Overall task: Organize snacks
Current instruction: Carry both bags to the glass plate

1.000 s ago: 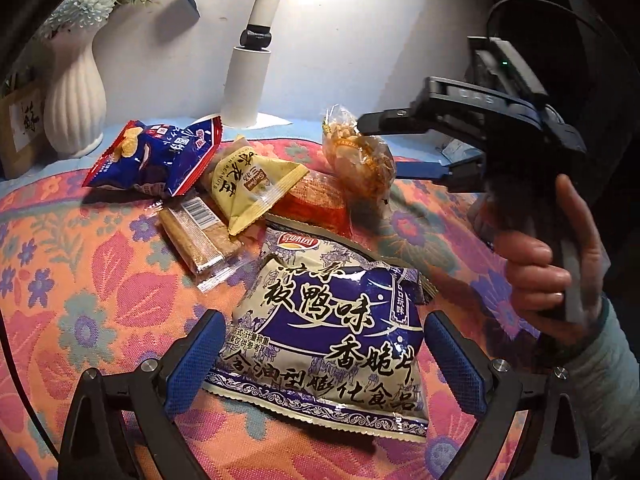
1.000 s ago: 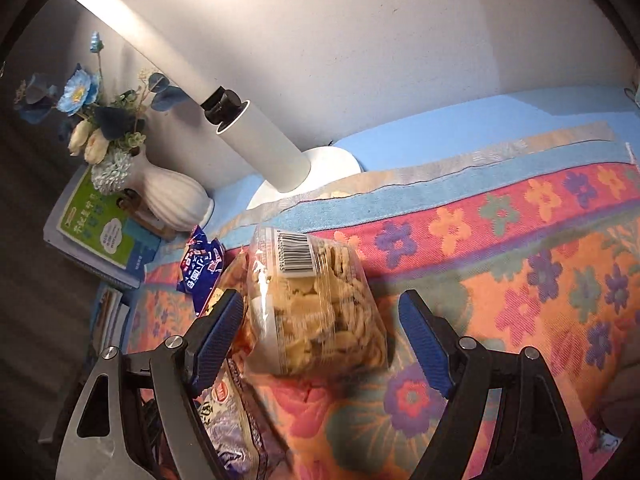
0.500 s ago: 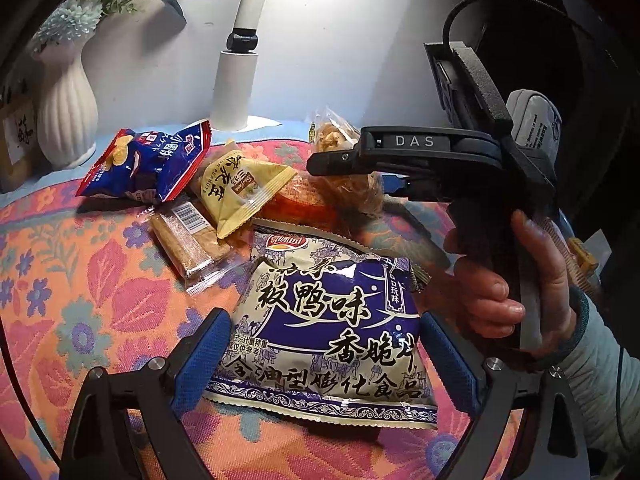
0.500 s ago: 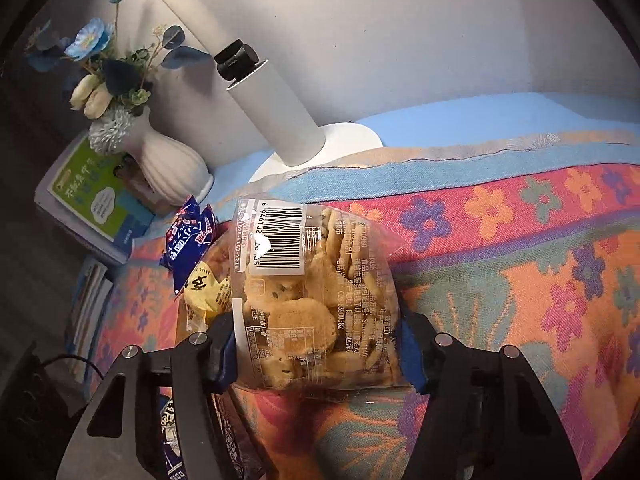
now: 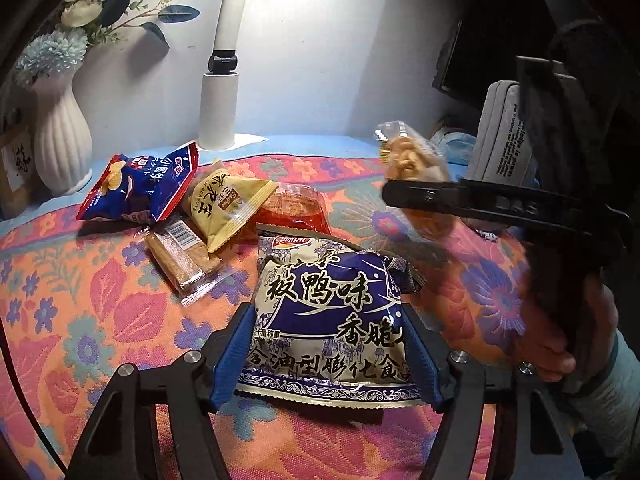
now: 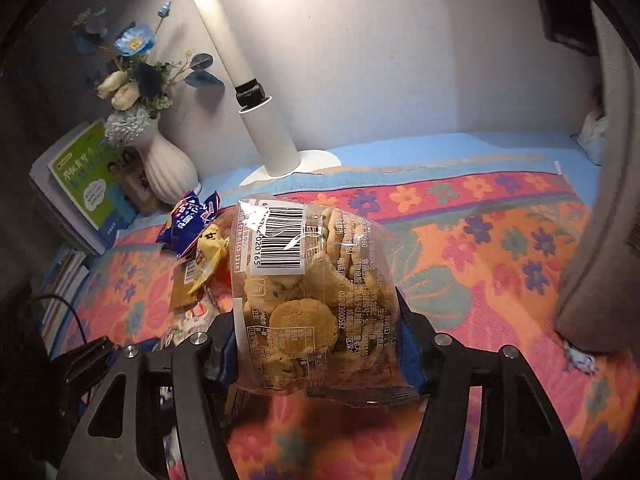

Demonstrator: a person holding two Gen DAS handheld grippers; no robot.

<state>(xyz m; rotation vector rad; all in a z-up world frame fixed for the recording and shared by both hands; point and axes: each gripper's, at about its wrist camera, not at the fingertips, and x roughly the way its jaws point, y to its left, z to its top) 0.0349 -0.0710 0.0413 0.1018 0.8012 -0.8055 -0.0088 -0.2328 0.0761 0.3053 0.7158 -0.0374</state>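
My view: floral cloth (image 5: 72, 320) over worktop. L gripper (image 5: 328, 354) closing on big blue-white chip bag (image 5: 332, 316) lying flat, pads touching its sides. R gripper (image 6: 320, 344) clamped on clear cookie bag (image 6: 312, 288), held off cloth.

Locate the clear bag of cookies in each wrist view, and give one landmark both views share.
Left wrist view: the clear cookie bag is at upper right, off the cloth, pinched in the right gripper.
Right wrist view: the bag fills the lower centre, barcode on top, clamped between the blue pads.
Shared landmark: the white lamp post, with the white ribbed vase to its left.
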